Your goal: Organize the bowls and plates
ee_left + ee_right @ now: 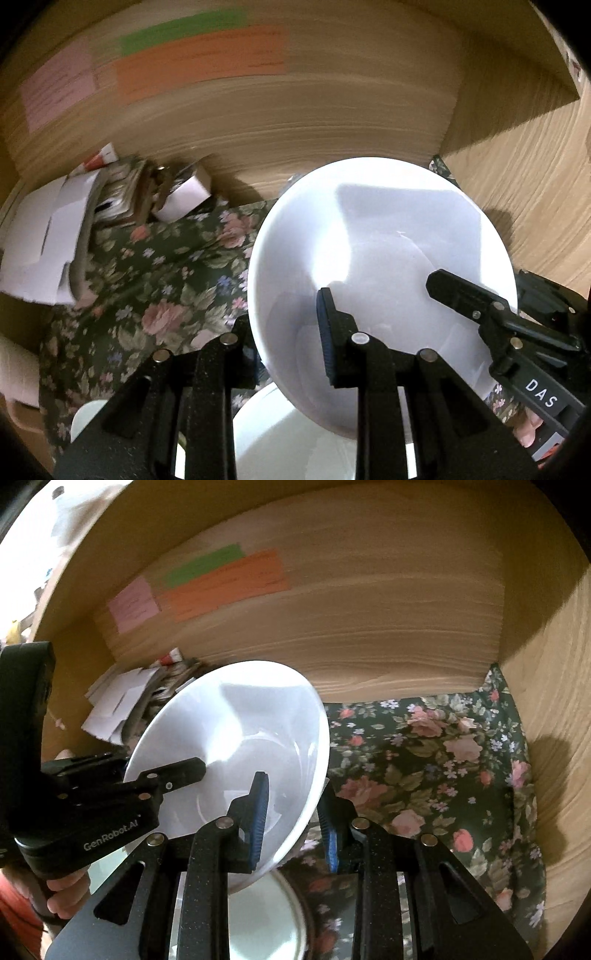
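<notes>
A large white bowl [384, 236] is held tilted in the air inside a wooden cabinet, gripped by both grippers on opposite sides of its rim. My left gripper [284, 332] is shut on the bowl's left rim, one finger inside and one outside. My right gripper [295, 812] is shut on the bowl [240, 716] at its right rim, blue pads either side of the wall. Each gripper shows in the other's view, reaching into the bowl. Below the bowl another white dish [291, 439] sits on the floral liner; it also shows in the right wrist view [266, 919].
The cabinet shelf has a dark floral liner [436, 760]. A pile of papers and small boxes [85, 221] lies at the back left corner. Coloured paper notes [225, 579] stick to the wooden back wall. The cabinet's right side wall [554, 701] is close.
</notes>
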`<state>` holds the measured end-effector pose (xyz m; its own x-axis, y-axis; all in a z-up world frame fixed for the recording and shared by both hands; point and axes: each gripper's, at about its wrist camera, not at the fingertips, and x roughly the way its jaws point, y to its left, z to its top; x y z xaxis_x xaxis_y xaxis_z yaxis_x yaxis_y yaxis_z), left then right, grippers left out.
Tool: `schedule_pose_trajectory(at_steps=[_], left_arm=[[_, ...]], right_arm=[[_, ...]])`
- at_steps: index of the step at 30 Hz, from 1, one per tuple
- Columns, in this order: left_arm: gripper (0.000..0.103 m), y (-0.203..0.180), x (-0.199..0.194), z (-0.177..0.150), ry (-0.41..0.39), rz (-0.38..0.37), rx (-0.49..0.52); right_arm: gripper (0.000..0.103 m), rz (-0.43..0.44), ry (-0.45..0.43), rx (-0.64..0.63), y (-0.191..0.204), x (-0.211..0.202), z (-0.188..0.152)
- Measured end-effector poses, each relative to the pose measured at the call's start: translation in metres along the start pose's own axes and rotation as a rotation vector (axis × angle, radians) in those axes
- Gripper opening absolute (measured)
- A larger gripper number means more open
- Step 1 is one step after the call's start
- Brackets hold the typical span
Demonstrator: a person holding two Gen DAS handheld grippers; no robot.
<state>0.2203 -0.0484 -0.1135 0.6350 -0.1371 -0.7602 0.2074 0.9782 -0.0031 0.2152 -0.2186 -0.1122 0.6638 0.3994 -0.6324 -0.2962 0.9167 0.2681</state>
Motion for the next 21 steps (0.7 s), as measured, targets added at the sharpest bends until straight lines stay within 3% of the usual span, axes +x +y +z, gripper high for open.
schedule_pose_trajectory(at_steps=[21], left_arm=[[0.024, 0.090, -0.053, -0.068, -0.021, 0.095, -0.158]], right_arm=[[0.024, 0.148, 0.032, -0.089, 0.095, 0.018, -0.029]])
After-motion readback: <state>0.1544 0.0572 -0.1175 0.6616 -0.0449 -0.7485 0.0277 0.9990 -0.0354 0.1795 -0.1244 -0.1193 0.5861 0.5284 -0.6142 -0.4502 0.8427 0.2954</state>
